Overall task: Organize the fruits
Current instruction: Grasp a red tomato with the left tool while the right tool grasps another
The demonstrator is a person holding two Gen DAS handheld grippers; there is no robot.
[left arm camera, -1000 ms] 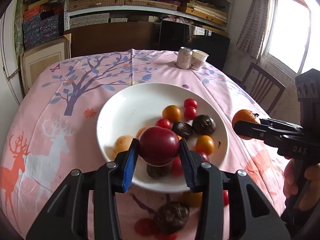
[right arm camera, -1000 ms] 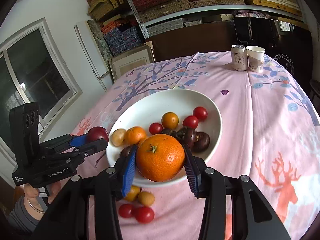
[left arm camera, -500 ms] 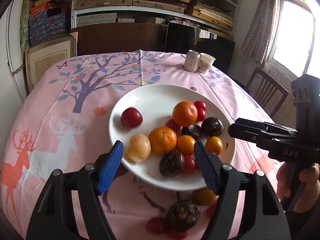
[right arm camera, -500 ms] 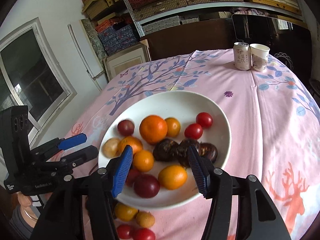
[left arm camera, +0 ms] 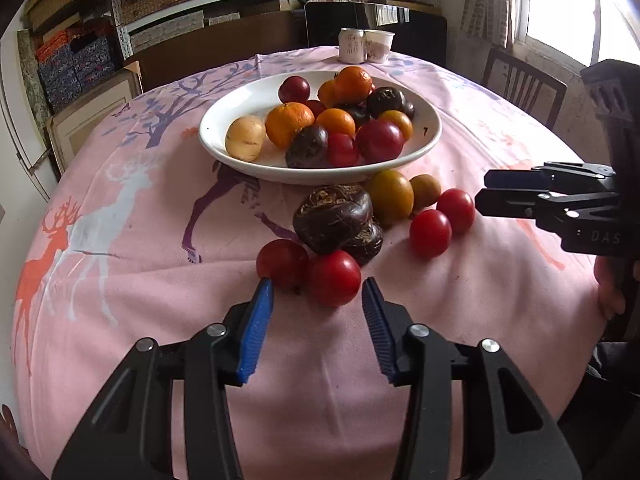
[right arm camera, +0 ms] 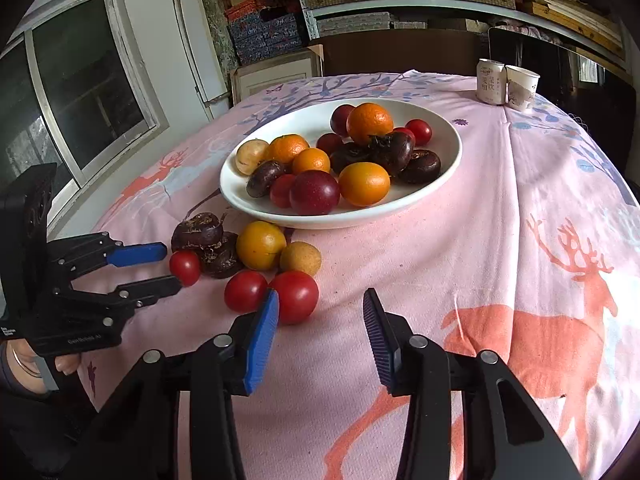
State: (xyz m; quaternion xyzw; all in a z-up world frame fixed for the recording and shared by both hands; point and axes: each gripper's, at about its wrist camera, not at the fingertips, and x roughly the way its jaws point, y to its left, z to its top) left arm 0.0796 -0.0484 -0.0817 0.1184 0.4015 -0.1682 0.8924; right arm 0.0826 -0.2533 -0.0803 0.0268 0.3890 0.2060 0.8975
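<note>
A white plate (left arm camera: pixel 432 136) on the pink cloth holds oranges, plums, tomatoes and dark fruit. In front of it lie loose fruit: two dark brown ones (left arm camera: pixel 332 216), a yellow-orange one (left arm camera: pixel 390 196), a small brown one (left arm camera: pixel 425 190) and several red tomatoes. My left gripper (left arm camera: pixel 317 292) is low over the cloth, jaws closing, with a red tomato (left arm camera: pixel 334 278) just ahead between the tips; the pads do not touch it. My right gripper (right arm camera: pixel 320 296) is also closing and holds nothing; a red tomato (right arm camera: pixel 296 296) sits by its left fingertip.
A drink can (left arm camera: pixel 352 45) and a paper cup (left arm camera: pixel 378 46) stand at the table's far edge. A wooden chair (left arm camera: pixel 520 80) is at the right, shelves with boxes behind. A person's hand (left arm camera: pixel 608 288) grips the right tool.
Both grippers let go of their fruit, a dark red plum and an orange, into the plate. They then drew back and sank toward the loose fruit in front, jaws narrowing again.
</note>
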